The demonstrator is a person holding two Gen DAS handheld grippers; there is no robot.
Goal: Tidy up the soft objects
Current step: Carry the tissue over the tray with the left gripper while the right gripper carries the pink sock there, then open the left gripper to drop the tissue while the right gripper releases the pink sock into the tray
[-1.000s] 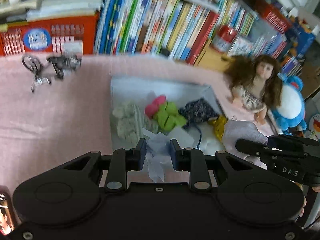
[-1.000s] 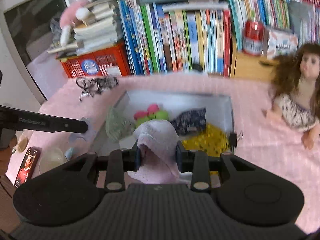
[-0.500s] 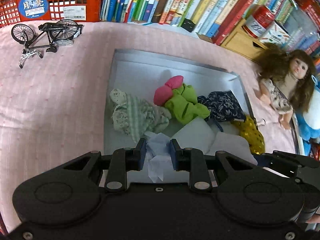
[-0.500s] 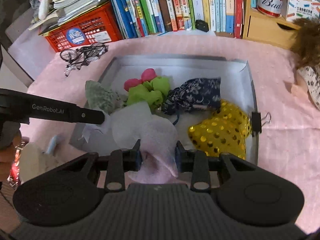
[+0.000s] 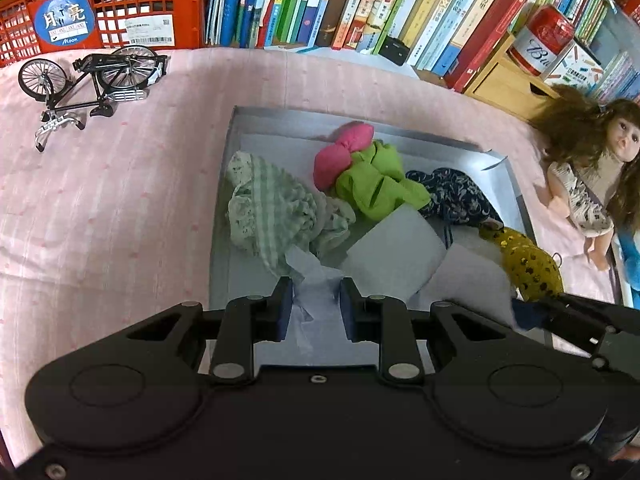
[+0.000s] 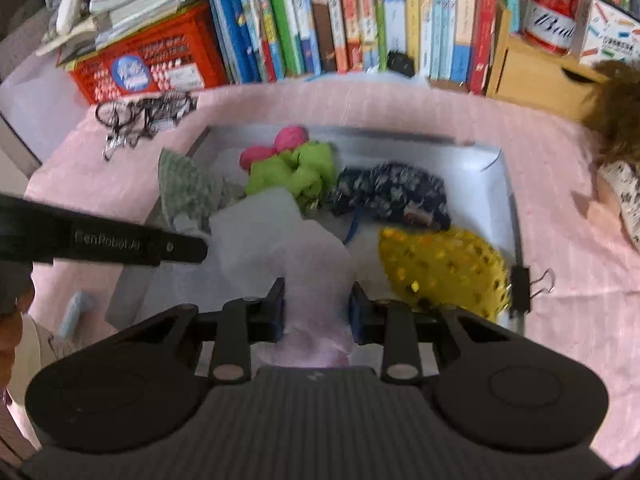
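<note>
A pale white cloth (image 5: 394, 258) is stretched between both grippers over the near part of the grey box (image 5: 222, 216). My left gripper (image 5: 315, 300) is shut on one bunched end of it. My right gripper (image 6: 318, 300) is shut on the other end, which looks pinkish-white (image 6: 316, 264) in that view. The left gripper's finger (image 6: 176, 248) reaches in from the left of the right wrist view. In the box lie a green striped cloth (image 5: 272, 208), a pink and lime-green cloth (image 5: 372, 184), a navy floral pouch (image 5: 452, 196) and a yellow sequined piece (image 5: 524, 264).
The box stands on a pink bedspread (image 5: 100, 220). A toy bicycle (image 5: 92, 76) lies at the back left, before a red crate (image 5: 120, 4). Books (image 5: 360, 8) line the back. A doll (image 5: 580, 184) lies to the right. A binder clip (image 6: 520, 286) grips the box's right rim.
Both grippers have come down and forward over the box, still holding the white cloth. The cloth now hangs low over the box's near part and the box fills more of both views.
</note>
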